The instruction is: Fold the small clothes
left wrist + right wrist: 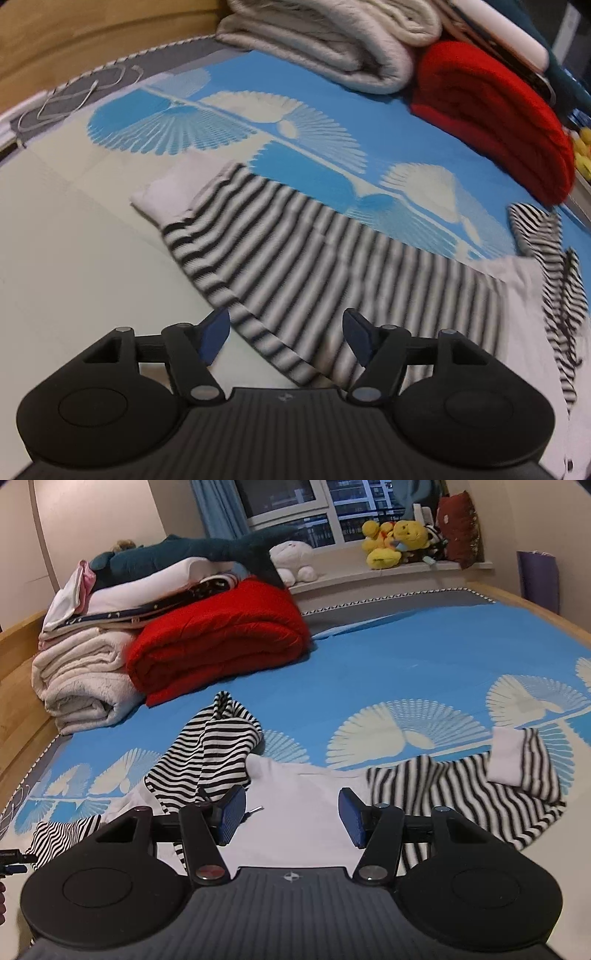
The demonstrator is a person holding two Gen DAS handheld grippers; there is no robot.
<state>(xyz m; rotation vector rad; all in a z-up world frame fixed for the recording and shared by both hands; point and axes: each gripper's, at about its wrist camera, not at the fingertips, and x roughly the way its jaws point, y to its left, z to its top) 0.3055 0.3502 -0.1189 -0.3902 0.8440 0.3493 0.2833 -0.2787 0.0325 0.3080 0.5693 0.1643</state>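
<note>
Striped garment [461, 794] spread on bed [406, 657], white cuff [506, 757] folded over at 3 o'clock, bunched striped sleeve [218, 753] at 10 o'clock. Left gripper [286, 332] apart, empty, above striped hem. Right gripper [291, 819] apart, empty, over white middle. Red blanket [221, 642] and cream blanket [77, 679] stacked at 11 o'clock, well clear. Plush toys [395, 542] on windowsill at 1 o'clock.

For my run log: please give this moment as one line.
left claw: open, empty | right claw: open, empty | striped garment: spread, unfolded | bed

garment [303, 797] on bed [406, 657], blankets [218, 642] behind
</note>
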